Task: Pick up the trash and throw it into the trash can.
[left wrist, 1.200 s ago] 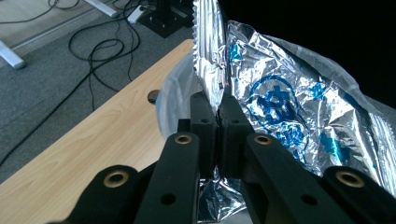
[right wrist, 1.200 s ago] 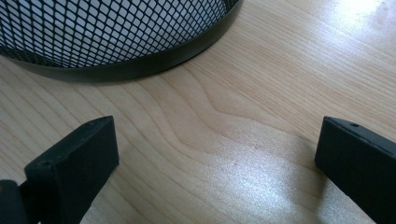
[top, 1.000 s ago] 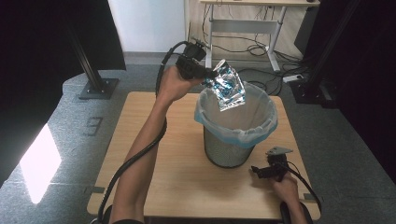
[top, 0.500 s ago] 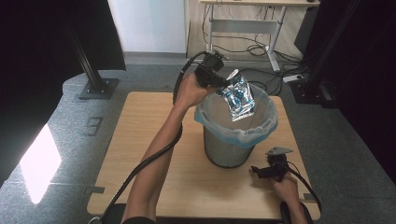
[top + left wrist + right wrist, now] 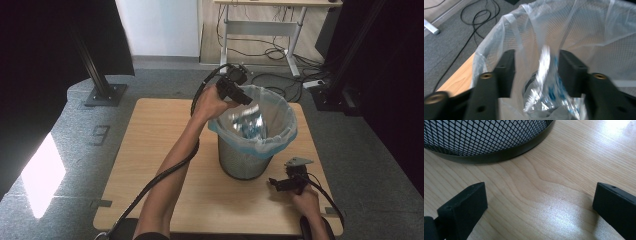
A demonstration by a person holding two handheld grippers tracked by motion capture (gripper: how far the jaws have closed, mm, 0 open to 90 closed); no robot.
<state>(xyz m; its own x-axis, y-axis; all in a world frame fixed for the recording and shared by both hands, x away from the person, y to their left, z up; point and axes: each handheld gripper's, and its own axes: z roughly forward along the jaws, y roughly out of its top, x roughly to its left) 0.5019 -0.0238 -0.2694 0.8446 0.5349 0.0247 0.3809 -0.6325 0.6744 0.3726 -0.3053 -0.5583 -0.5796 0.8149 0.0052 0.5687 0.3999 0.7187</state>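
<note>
Your left gripper's (image 5: 240, 92) jaws have just been opening, and the crinkled silver-and-blue foil wrapper (image 5: 546, 82) hangs loose between them, long axis downward, above the black mesh bin's clear liner (image 5: 280, 137). Your right gripper (image 5: 280, 183) rests wide apart and empty on the bench (image 5: 150, 150).

Your room behind the table

You're sitting at a light wooden table (image 5: 150, 150) that's standing on grey speckled carpet (image 5: 165, 75), with a bright patch of light (image 5: 42, 177) falling on the floor at the left. Black curtains (image 5: 45, 45) are hanging on both sides, a black stand base (image 5: 102, 94) is resting near them, and a white-legged desk (image 5: 260, 22) with cables (image 5: 272, 52) tangling underneath is standing by the pale wall (image 5: 160, 25).
</note>
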